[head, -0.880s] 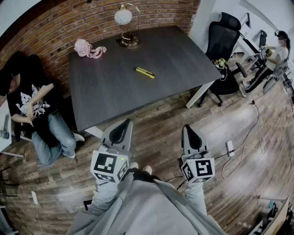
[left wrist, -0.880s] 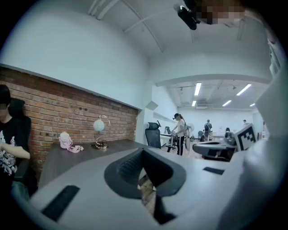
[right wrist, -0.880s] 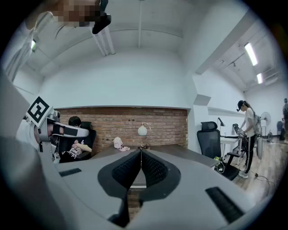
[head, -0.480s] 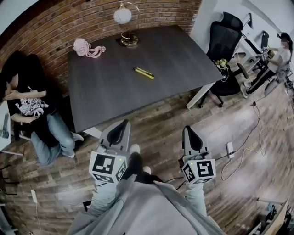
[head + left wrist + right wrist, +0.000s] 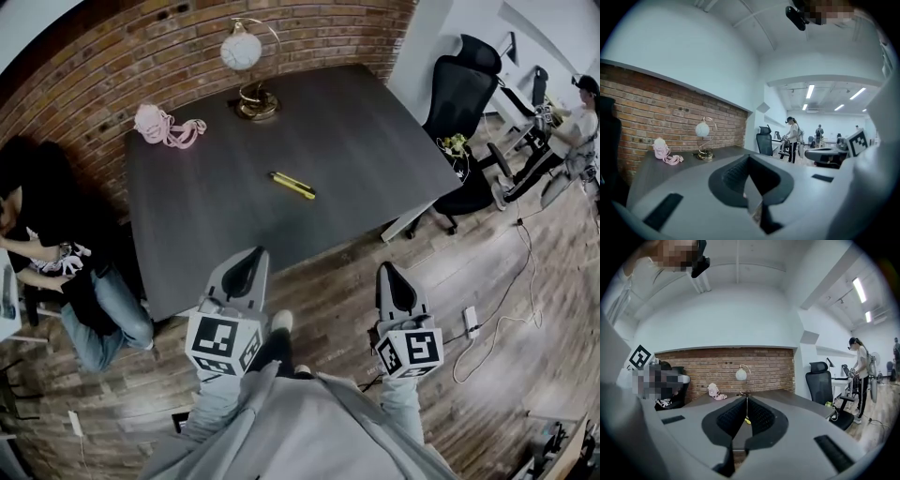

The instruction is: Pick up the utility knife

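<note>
The yellow utility knife [image 5: 292, 185] lies flat near the middle of the dark grey table [image 5: 375, 141]. Both grippers hang over the wooden floor, short of the table's near edge and well apart from the knife. My left gripper [image 5: 253, 255] is shut with nothing in it, and its tips meet in the left gripper view [image 5: 749, 157]. My right gripper [image 5: 387, 269] is also shut and empty [image 5: 746, 399]. In the right gripper view a sliver of the yellow knife [image 5: 747, 420] shows through the slit between the fingers.
A globe lamp [image 5: 242, 54] and a pink bundle [image 5: 164, 125] sit at the table's far edge by the brick wall. A person [image 5: 56, 253] sits left of the table. Black office chairs [image 5: 469, 94] stand to the right, with a cable and power strip [image 5: 472, 316] on the floor.
The head view has advanced toward the table, so the table and knife sit lower and nearer. Both grippers keep their places, shut. The seated person has lowered their arms.
</note>
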`<state>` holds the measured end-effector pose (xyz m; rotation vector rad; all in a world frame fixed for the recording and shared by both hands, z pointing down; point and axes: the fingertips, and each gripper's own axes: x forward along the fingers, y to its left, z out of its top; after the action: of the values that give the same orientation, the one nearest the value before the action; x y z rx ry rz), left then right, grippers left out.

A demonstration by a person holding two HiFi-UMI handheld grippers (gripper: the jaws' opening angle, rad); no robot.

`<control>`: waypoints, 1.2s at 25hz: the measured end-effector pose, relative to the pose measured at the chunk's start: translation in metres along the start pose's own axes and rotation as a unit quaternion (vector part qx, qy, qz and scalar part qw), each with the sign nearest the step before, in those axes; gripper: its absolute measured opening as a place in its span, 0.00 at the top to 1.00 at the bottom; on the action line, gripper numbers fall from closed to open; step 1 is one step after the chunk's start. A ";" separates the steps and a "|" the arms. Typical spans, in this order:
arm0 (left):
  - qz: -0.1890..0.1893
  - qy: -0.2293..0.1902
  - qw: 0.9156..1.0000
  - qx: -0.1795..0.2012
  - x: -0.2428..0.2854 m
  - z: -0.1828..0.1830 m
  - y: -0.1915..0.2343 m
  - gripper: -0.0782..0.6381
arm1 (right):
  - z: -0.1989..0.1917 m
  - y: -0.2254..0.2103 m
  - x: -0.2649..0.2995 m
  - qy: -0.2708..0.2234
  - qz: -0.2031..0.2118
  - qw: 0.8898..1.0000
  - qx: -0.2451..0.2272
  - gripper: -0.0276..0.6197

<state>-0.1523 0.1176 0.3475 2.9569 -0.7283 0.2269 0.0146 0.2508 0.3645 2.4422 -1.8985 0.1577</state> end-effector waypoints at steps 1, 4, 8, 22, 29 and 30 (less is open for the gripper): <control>-0.001 0.000 1.000 0.000 0.010 0.003 0.008 0.86 | 0.002 -0.002 0.013 0.000 -0.001 1.000 0.000 0.93; -0.003 -0.001 1.000 0.000 0.038 0.012 0.029 0.86 | 0.008 -0.009 0.046 0.002 -0.002 1.000 0.003 0.93; -0.006 0.001 1.000 -0.001 0.069 0.019 0.054 0.86 | 0.013 -0.015 0.082 0.006 -0.007 1.000 0.006 0.93; -0.024 0.028 0.999 -0.011 0.128 0.014 0.098 0.86 | 0.003 -0.023 0.153 0.038 -0.018 0.999 0.016 0.93; 0.006 0.031 0.999 -0.023 0.164 0.006 0.114 0.86 | -0.001 -0.038 0.203 0.046 0.020 0.999 0.007 0.93; 0.013 0.029 0.999 -0.024 0.171 0.007 0.116 0.87 | 0.001 -0.042 0.212 0.044 0.029 0.999 0.006 0.93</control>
<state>-0.0560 -0.0635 0.3744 2.8830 -0.7546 0.2925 0.1072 0.0565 0.3878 2.3456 -1.9377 0.2748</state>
